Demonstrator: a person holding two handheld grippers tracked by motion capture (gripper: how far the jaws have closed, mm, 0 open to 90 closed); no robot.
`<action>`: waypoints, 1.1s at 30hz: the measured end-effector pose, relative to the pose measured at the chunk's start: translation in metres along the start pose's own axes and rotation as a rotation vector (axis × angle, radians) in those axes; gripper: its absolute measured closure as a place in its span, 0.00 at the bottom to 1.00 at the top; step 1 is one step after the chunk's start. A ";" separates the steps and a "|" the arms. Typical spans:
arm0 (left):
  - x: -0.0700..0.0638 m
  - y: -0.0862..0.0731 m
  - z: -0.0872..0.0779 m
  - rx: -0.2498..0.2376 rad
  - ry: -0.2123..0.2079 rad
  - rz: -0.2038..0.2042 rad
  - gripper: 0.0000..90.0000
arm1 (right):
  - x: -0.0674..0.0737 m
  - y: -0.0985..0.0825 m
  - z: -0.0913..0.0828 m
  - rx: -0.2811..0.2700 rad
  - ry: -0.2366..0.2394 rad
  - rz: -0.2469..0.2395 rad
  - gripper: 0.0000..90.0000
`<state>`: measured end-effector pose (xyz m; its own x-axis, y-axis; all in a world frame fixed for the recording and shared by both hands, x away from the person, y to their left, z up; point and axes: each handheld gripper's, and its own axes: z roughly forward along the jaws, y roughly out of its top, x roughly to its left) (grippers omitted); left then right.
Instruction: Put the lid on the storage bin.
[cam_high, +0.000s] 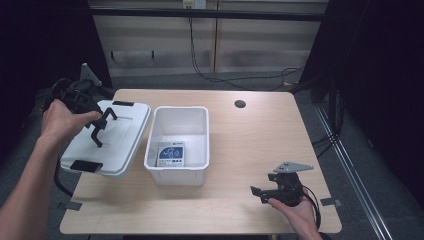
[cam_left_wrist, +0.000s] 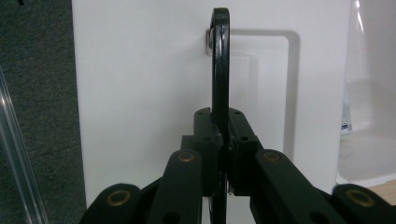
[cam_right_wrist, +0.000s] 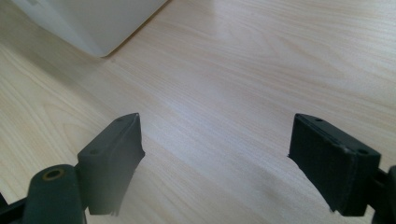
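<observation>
1. My left gripper (cam_high: 100, 127) grips the handle (cam_left_wrist: 220, 60) on the lid (cam_high: 122, 145), left of the bin (cam_high: 200, 167).
2. A packet (cam_high: 171, 154) lies in the bin.
3. My right gripper (cam_high: 260, 192) hovers over the table (cam_high: 250, 140), right of the bin.

one lid (cam_high: 116, 141), one bin (cam_high: 178, 141), one packet (cam_high: 171, 154)

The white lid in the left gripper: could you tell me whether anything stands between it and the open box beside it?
Nothing visible does. The left gripper holds the lid by its black handle, tilted, right beside the white box, whose open top is unobstructed.
</observation>
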<state>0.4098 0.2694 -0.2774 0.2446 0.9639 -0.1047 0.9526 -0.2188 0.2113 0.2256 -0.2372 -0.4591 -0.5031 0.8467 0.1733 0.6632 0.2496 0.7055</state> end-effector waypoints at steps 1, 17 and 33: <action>-0.002 0.001 0.000 0.002 -0.006 0.005 0.94 | 0.000 0.000 0.000 0.000 0.000 0.000 0.19; -0.044 0.013 -0.003 0.001 -0.005 0.073 0.94 | 0.000 0.000 0.000 0.000 0.002 0.002 0.19; -0.075 0.017 -0.001 0.007 -0.009 0.118 0.94 | 0.000 0.000 0.000 0.001 0.004 0.001 0.19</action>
<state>0.4079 0.1936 -0.2645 0.3565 0.9301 -0.0886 0.9185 -0.3315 0.2155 0.2259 -0.2373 -0.4593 -0.5045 0.8452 0.1764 0.6644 0.2495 0.7045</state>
